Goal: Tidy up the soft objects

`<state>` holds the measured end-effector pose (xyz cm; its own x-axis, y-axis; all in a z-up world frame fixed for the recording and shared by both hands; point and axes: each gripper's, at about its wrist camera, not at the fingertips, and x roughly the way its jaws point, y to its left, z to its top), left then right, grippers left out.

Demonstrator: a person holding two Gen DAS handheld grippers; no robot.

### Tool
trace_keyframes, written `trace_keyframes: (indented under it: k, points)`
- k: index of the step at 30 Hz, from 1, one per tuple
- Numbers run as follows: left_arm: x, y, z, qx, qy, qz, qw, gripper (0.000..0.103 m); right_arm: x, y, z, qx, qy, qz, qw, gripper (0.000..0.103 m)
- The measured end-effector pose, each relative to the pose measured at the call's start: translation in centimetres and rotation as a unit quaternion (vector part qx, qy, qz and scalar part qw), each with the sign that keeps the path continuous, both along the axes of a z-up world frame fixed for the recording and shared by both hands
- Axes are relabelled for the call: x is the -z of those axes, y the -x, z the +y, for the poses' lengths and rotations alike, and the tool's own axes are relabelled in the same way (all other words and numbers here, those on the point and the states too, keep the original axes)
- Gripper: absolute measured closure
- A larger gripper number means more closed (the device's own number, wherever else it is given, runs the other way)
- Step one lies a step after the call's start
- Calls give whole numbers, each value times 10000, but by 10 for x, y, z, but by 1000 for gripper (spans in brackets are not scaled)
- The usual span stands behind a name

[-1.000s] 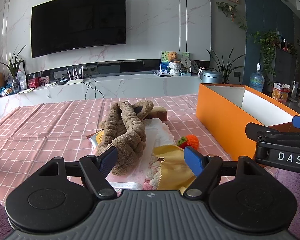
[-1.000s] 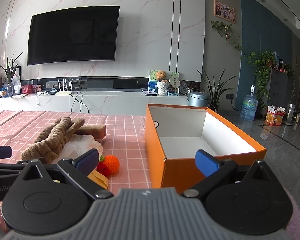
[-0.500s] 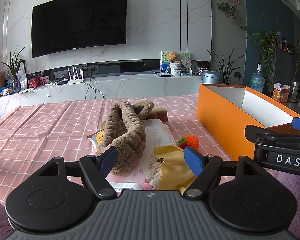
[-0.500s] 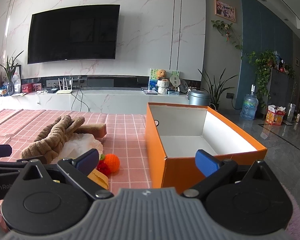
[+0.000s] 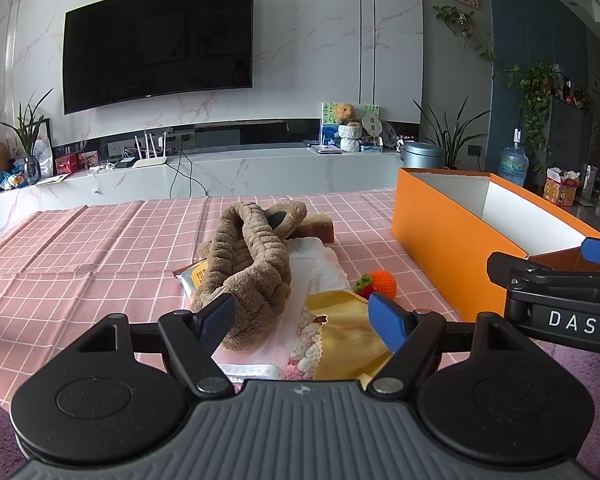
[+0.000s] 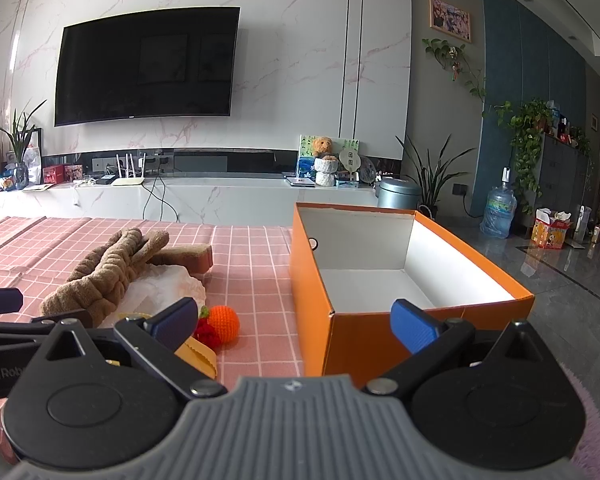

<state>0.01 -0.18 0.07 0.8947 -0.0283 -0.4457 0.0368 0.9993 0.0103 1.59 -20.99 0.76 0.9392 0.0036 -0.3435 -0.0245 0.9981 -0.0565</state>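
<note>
With the soft pile point(image 5: 260, 276) untouched on the bench point(image 5: 80, 248) beside the empty orange box point(image 6: 380, 280), no pickup has begun. Left claw point(image 5: 300, 316) and right claw point(image 6: 292, 320) gape wide, empty. Next: probably grip the brown headband point(image 5: 248, 256).

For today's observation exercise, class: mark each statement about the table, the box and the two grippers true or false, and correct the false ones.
1. The orange box is empty. True.
2. The left gripper is clamped on the brown plush headband. False: it is open and holds nothing.
3. The crocheted orange lies inside the box. False: it lies on the pink checked tablecloth, beside the box.
4. The right gripper is open. True.
5. The headband lies over white cloth. True.
</note>
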Motion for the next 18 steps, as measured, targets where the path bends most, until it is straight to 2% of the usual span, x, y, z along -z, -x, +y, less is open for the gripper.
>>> trace_keyframes:
  k: [18]
  points:
    - [1, 0, 1, 3, 18, 20, 10000, 14, 2, 0, 0, 5, -3, 30, 10000, 2]
